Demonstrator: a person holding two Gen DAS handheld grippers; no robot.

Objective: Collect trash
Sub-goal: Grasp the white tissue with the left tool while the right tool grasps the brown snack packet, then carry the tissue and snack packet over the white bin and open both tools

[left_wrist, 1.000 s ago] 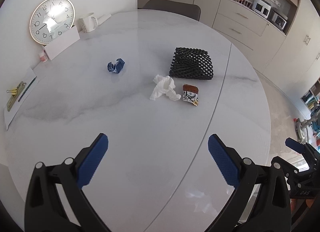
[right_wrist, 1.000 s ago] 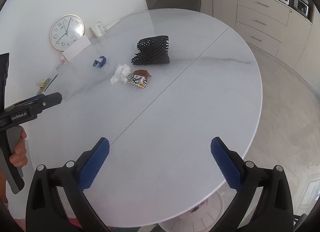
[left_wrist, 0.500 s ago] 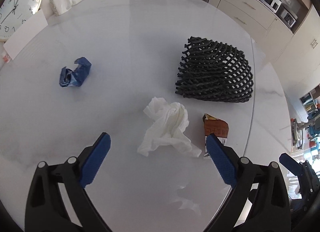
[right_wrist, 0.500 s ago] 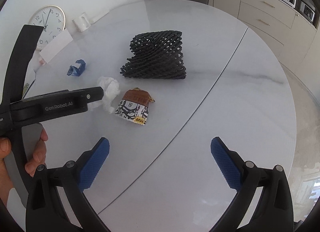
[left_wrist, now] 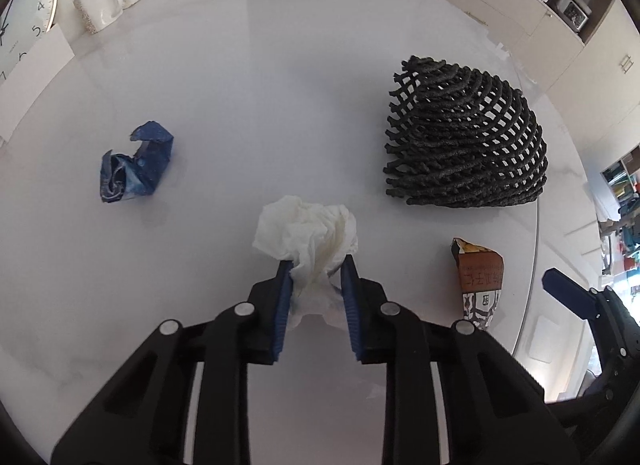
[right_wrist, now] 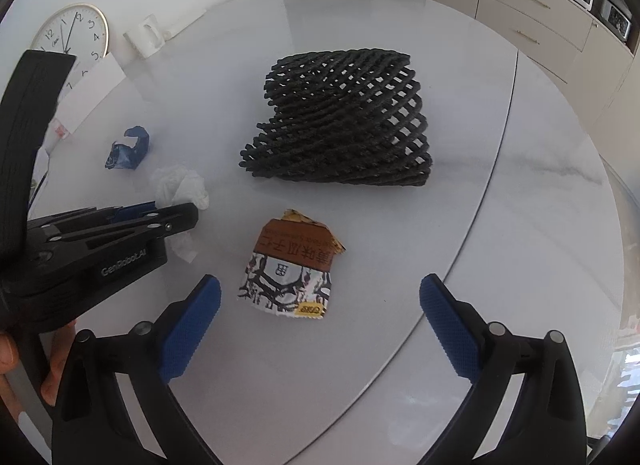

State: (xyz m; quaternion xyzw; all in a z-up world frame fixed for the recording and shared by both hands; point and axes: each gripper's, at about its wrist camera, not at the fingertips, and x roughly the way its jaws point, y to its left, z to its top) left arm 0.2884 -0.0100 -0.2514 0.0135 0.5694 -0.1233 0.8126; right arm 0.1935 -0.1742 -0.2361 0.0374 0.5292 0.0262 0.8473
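From the left wrist view, the left hand-held gripper [left_wrist: 315, 265] has its blue pads closed onto the near end of a crumpled white tissue [left_wrist: 308, 233], whose bulk puffs out beyond the fingertips over the pale marble tabletop [left_wrist: 248, 85]. To the left of the tissue, well apart, lies a crumpled blue wrapper [left_wrist: 134, 167]; to the right, near the seam of the tabletop, lies a brown and white snack packet [left_wrist: 478, 281], and beyond that, far right, sits a black mesh net [left_wrist: 464, 137] lying flat. A white mug [left_wrist: 100, 7] and a wall clock [left_wrist: 24, 21] stand at the far left edge, and one blue tip of the right hand-held gripper [left_wrist: 568, 297] shows at the right border. From the right wrist view, the right hand-held gripper [right_wrist: 320, 313] is spread wide open, holding nothing, with the snack packet [right_wrist: 290, 265] lying just beyond and between its fingers. The left hand-held gripper [right_wrist: 172, 219] reaches in from the left, pinching the tissue [right_wrist: 180, 183], with the blue wrapper [right_wrist: 128, 149] farther left and the black mesh net [right_wrist: 340, 121] beyond the packet. The clock [right_wrist: 72, 35] and mug [right_wrist: 146, 39] stand at the far left
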